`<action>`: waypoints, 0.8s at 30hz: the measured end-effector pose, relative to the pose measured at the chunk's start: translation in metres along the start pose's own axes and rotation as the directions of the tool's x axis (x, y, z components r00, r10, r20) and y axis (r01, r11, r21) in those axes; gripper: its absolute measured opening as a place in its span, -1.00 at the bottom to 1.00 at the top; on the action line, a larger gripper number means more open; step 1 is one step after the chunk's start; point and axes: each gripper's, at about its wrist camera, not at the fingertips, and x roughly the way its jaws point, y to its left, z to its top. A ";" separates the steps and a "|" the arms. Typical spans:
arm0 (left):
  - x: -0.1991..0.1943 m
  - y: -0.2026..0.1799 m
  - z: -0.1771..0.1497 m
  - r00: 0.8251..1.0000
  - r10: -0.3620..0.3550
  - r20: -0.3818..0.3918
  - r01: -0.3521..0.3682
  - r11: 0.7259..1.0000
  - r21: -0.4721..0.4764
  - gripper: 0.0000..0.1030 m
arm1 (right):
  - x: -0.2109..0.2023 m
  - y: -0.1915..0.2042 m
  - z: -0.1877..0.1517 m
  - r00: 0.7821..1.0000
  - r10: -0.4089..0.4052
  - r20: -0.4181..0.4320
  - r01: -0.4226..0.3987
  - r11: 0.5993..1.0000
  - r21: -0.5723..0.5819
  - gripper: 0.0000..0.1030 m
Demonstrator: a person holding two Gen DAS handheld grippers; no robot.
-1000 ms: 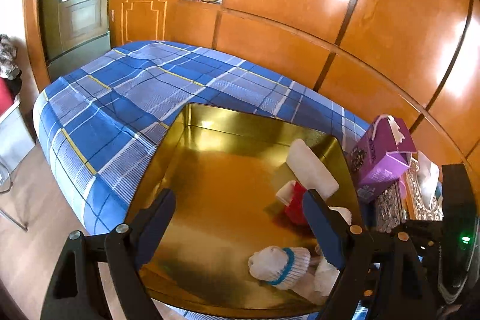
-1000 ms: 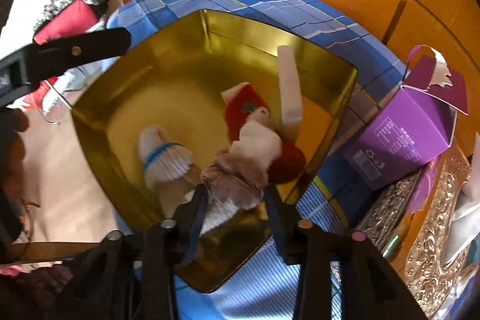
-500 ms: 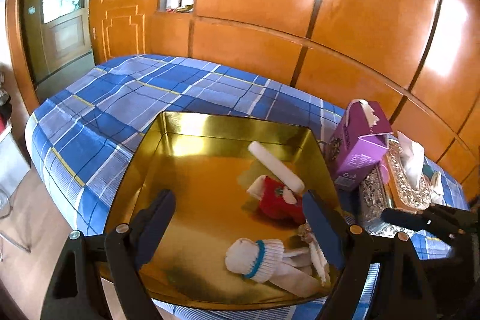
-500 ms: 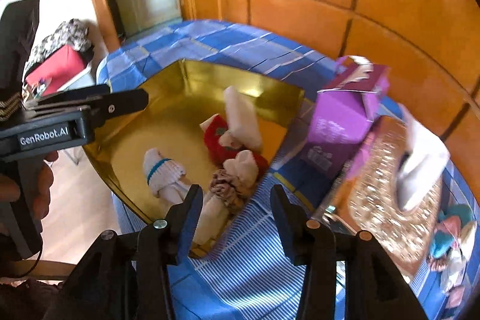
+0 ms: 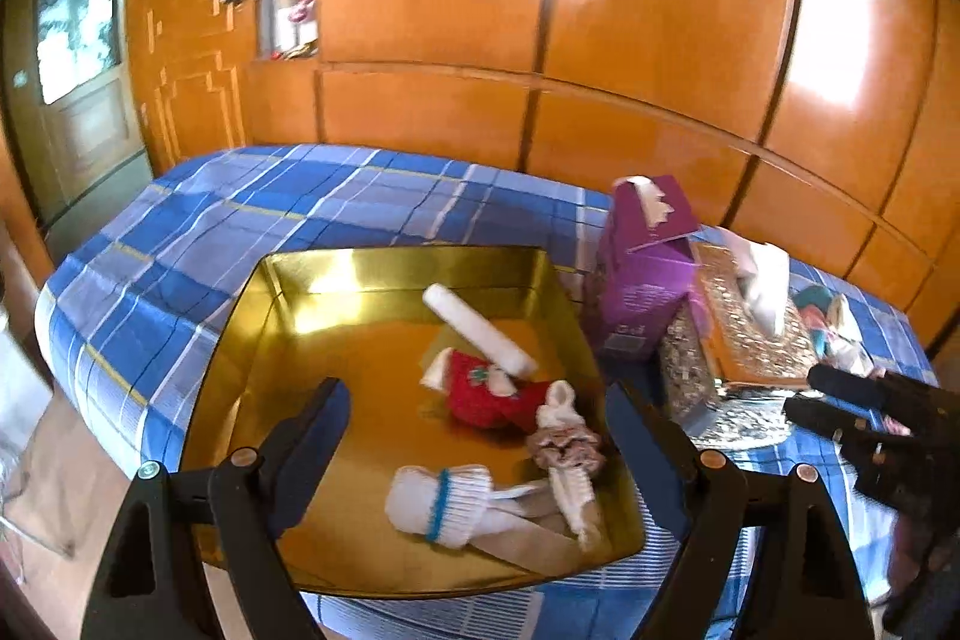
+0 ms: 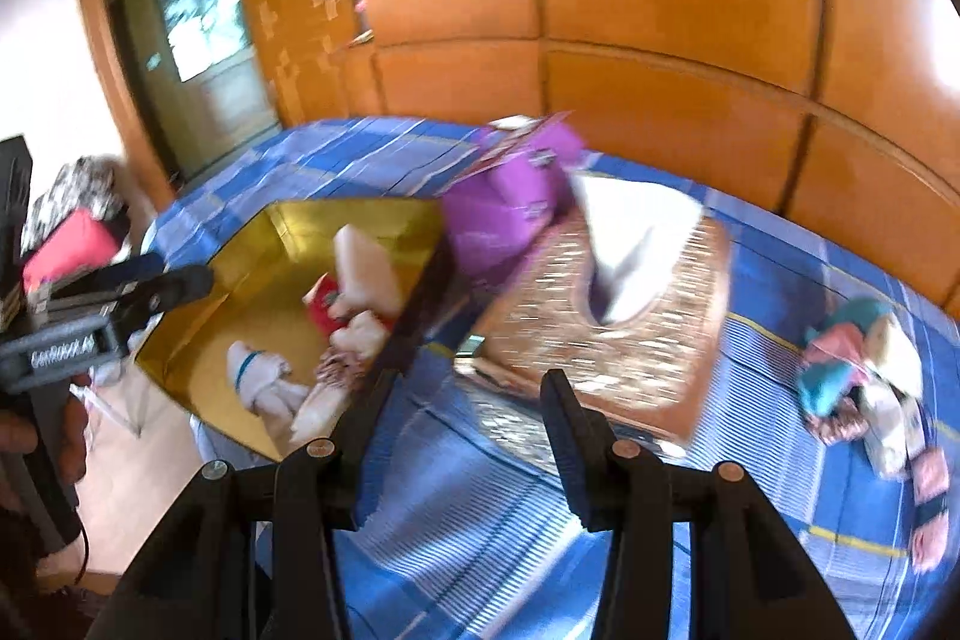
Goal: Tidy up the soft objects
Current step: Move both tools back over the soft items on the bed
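Left gripper: jaws spread wide, nothing between them, hanging over the gold tray. Right gripper: jaws partly apart, gripping nothing, above the blue plaid cloth with the glittery tissue box beyond its tips.

Tray contents, left wrist view: white roll at 12 o'clock of the red sock, one end overlapping it. Frilled cream sock at 4 o'clock of the red one, touching it. White sock with blue band at 6 o'clock, near the tray's front wall.

Purple carton stands at 3 o'clock of the tray, just beside its rim; tissue box touches the carton's far side.

Right wrist view (motion-blurred): heap of soft items, teal, pink and white, lies on the cloth at 3 o'clock of the tissue box, well apart from the tray. Individual pieces cannot be told apart.
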 end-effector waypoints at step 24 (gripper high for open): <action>-0.016 -0.180 0.021 0.965 -0.264 0.000 0.235 0.860 0.452 0.71 | -0.060 -0.178 -0.123 0.934 -0.318 -0.162 0.357 0.836 0.416 -0.09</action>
